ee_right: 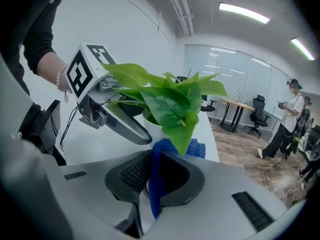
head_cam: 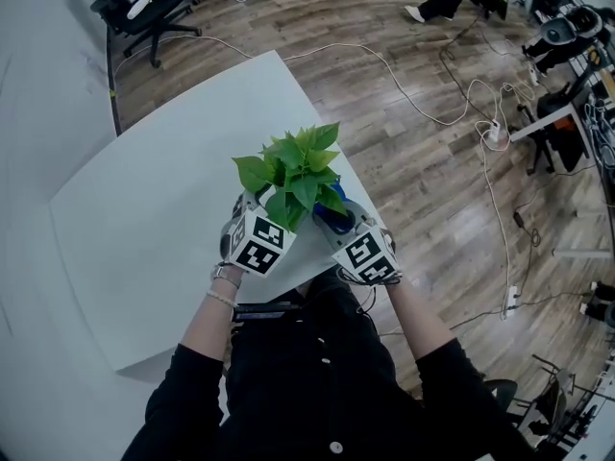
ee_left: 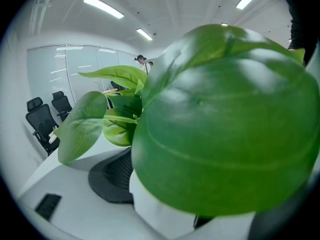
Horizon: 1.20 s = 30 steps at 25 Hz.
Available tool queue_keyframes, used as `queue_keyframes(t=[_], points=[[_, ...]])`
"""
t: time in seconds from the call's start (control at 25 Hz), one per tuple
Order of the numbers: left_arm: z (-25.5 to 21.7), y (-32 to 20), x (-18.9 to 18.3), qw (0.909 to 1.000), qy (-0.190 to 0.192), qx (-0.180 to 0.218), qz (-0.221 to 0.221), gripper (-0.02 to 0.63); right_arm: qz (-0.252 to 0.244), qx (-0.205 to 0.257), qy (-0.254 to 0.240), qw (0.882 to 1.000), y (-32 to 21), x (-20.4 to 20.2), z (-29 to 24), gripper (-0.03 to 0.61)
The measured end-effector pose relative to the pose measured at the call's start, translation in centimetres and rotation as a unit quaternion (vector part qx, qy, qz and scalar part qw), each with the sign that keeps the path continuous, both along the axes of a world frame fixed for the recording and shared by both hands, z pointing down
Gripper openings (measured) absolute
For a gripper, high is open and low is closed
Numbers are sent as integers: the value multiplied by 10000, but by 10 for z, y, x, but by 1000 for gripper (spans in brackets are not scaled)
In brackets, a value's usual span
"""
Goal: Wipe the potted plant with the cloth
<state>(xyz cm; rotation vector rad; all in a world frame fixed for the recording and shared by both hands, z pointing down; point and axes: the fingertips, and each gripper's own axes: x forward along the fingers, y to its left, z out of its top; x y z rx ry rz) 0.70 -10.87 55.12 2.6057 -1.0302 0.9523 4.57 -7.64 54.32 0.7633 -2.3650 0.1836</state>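
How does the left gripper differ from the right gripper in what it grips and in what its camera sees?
The left gripper clamps the white pot; the right gripper pinches the blue cloth. One big leaf fills the left gripper view, while the right gripper view shows the whole plant. Both sit close against the plant near the table edge.
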Motion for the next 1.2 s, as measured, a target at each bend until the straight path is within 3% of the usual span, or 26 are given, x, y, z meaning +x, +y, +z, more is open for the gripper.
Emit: queue_keyframes(t=[0.16, 0.44, 0.68, 0.72, 0.84, 0.96, 1.2], points=[[-1, 2, 0, 9999, 106, 5, 44, 374, 367, -99, -296, 9988, 8, -3, -5, 74], [-7, 26, -22, 9996, 226, 80, 165, 374, 1539, 351, 65, 9874, 10, 37, -19, 75], [-38, 39, -59, 9986, 33, 525, -84, 372, 2315, 672, 321, 9700, 23, 74, -53, 75], [-45, 39, -65, 9978, 46, 631, -211, 351, 2380, 753, 321, 9678, 25, 77, -60, 75], [-74, 39, -77, 9933, 276, 941, -605, 144, 2542, 1026, 199, 9615, 28, 81, -84, 75], [-114, 38, -78, 9875, 475, 1380, -589, 61, 2647, 1288, 58, 9557, 30, 80, -111, 75], [-169, 49, -67, 9750, 882, 2021, -258, 37, 2550, 1655, -117, 9526, 38, 64, -152, 75]])
